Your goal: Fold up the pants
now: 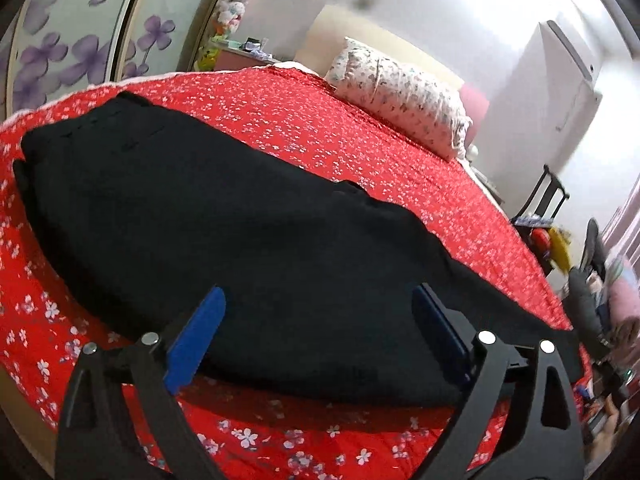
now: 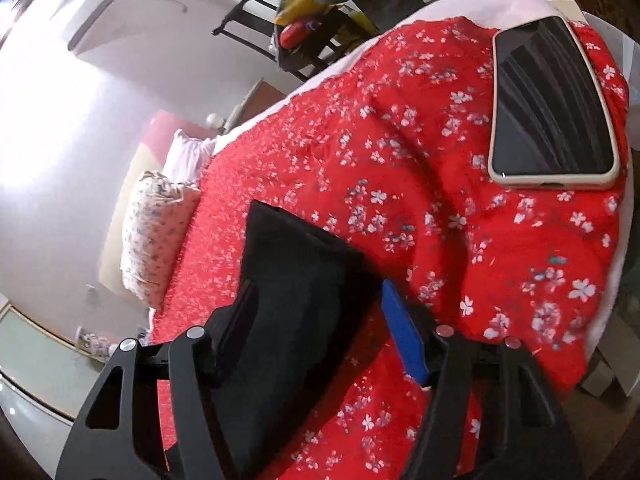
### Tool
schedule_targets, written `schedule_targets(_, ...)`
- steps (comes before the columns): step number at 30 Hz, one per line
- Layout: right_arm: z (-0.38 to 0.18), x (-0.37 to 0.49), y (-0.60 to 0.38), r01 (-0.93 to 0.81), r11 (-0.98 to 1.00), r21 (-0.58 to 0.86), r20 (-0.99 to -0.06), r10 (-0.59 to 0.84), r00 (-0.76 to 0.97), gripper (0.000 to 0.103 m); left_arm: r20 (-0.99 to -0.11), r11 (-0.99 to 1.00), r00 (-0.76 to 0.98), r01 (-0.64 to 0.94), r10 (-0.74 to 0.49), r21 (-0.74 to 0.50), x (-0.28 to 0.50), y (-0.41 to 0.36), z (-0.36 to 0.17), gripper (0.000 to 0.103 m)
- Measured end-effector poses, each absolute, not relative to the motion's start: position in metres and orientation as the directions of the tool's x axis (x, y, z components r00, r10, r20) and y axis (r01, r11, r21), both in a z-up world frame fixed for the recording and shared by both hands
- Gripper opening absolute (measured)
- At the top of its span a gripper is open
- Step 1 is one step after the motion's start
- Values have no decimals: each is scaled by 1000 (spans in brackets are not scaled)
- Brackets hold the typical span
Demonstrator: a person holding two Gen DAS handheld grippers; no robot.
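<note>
1. Left wrist view: the black pants (image 1: 224,216) lie flat on the red flowered bedspread (image 1: 304,120), folded into one long band. The long axis runs from the far left edge of the bed down to the near right, so the pillow (image 1: 404,100) sits well beyond the band's far long side.
2. The left gripper (image 1: 320,300) hovers over the near part of the pants with its blue pads spread wide and only flat cloth showing between them, nothing pinched.
3. Right wrist view: one end of the pants (image 2: 296,280) points away toward the pillow (image 2: 156,236). The right gripper (image 2: 320,296) sits astride that end, jaws partly apart. The left finger is black on black, so I can't tell if it's actually pressing the cloth.
4. A phone (image 2: 552,108) lies screen-up on the bedspread (image 2: 460,240), far from the pillow, near the bed's corner.
5. The pants' near-right end is lost in the dark at the frame edge in the left view, and folds or seams are hard to make out anywhere.
</note>
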State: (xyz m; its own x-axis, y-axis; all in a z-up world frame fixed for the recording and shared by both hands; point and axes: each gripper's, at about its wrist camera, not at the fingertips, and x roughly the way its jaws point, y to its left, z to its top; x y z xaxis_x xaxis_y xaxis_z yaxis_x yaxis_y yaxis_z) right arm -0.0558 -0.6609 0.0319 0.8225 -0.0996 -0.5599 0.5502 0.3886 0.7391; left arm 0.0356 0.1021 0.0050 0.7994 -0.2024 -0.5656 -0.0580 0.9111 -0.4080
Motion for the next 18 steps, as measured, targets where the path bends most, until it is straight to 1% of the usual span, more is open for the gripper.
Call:
schedule_targets(4, 30, -46, -659, 595, 409, 692, -607, -116, 786, 65, -568, 917, 798, -52, -199, -394, 33, 103, 6, 95)
schedule_targets(6, 29, -42, -659, 597, 415, 686, -614, -108, 782, 65, -568, 918, 798, -51, -199, -393, 33, 102, 6, 95)
schedule_targets(9, 32, -39, -656, 561, 426, 710, -583, -92, 807, 65, -570, 920, 798, -48, -199, -388, 34, 102, 6, 96)
schedule_targets(13, 46, -42, -652, 471, 463, 751, -491, -84, 867, 65, -567, 919, 799, -48, -201, -392, 34, 101, 6, 97)
schedule_targets(15, 47, -41, -653, 502, 473, 724, -525, -96, 846, 65, -567, 918, 799, -49, -201, -394, 34, 101, 7, 97)
schedule_targets(17, 36, -34, -656, 559, 440, 702, -584, -92, 806, 65, -567, 918, 799, -48, -201, -393, 35, 101, 6, 98)
schedule_targets(18, 31, -33, -657, 562, 422, 711, -588, -81, 805, 63, -568, 919, 799, -48, -200, -391, 35, 101, 7, 98)
